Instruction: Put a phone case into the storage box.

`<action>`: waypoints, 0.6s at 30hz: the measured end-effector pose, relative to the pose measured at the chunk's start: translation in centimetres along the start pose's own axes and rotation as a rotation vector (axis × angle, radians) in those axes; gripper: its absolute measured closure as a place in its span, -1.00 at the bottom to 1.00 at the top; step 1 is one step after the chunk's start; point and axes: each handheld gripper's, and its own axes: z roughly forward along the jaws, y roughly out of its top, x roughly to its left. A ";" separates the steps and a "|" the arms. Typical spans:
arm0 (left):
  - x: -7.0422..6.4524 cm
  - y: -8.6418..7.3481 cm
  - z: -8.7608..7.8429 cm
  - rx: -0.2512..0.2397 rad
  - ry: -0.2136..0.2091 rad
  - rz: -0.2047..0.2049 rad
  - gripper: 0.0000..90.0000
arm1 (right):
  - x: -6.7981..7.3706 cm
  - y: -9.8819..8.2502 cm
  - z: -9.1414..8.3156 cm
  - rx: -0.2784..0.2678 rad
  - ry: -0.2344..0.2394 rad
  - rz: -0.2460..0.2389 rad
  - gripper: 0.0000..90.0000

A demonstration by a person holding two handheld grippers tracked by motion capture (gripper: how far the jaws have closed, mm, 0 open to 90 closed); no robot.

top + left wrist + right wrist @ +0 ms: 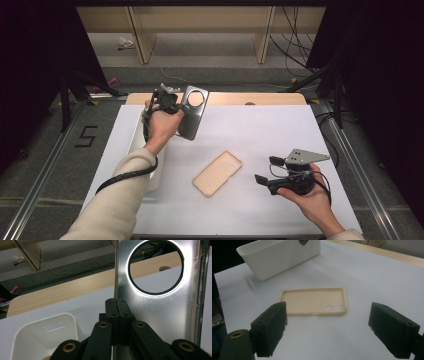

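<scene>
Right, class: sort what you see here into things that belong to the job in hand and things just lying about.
In the job:
- silver phone case, clamped in the left tool
- beige phone case, in front of the open right tool
- white bin

Lying about:
- cables on the floor
- wooden shelving

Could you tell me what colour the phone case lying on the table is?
Pale beige phone case, clearest in the right gripper view.
</scene>
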 end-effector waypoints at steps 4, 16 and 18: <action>0.8 0.1 -0.3 -0.005 0.014 -0.010 0.98 | 0.0 0.0 0.0 -0.003 -0.001 0.002 -0.64; 2.9 0.0 -1.0 -0.016 0.054 -0.043 0.98 | 0.0 0.0 0.0 -0.003 -0.003 0.003 -0.64; 3.3 -0.1 -1.0 -0.019 0.063 -0.049 0.98 | 0.0 0.0 0.0 -0.003 -0.003 0.003 -0.64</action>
